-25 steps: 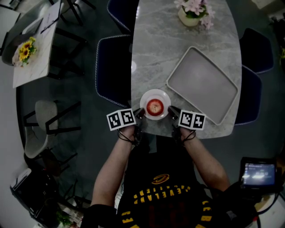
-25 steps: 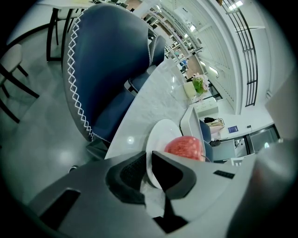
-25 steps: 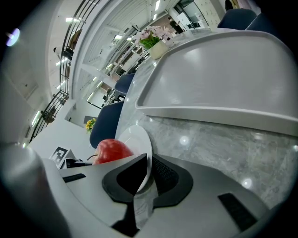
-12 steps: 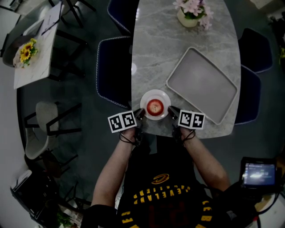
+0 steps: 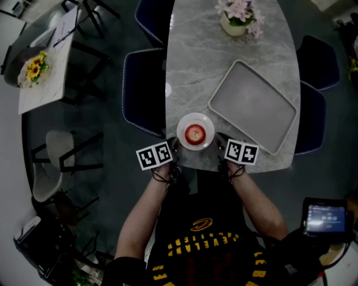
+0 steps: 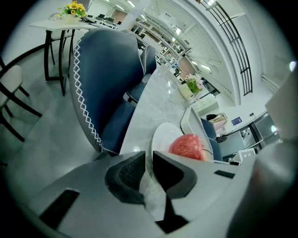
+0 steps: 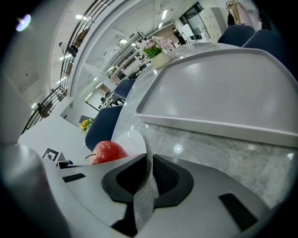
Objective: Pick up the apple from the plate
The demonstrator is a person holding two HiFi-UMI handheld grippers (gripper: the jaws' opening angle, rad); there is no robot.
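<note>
**Apple waits on its plate, tongs clenched on either side**

A red apple (image 5: 194, 133) sits in the middle of a small white plate (image 5: 195, 116) near the front edge of a grey marble counter (image 5: 212, 56), straight ahead of the person at 12 o'clock. The left tongs (image 5: 175, 144) hover at the plate's 8 o'clock and the right tongs (image 5: 219, 139) at its 4 o'clock – both just beside the rim, neither touching the fruit.

From above, the jaws are too small to read. The two gripper views settle it: the left tongs (image 6: 148, 160) and the right tongs (image 7: 150, 162) are each pressed nearly together, only a thin slit between the dark pads, and they grip nothing. From the left gripper the apple (image 6: 186, 145) shows at 1 o'clock past the jaws on the plate (image 6: 163, 137); from the right gripper the apple (image 7: 106, 152) lies at 10 o'clock, its stem visible, on the plate (image 7: 132, 142).

A grey tray (image 5: 253, 106) lies at the plate's 2 o'clock – its raised lip fills the right gripper view (image 7: 223, 88). A pot of pink flowers (image 5: 239, 14) stands at the counter's far end. A blue chair (image 5: 142, 89) sits at the plate's 10 o'clock; its white zigzag stitching shows only in the left gripper view (image 6: 107, 79).
</note>
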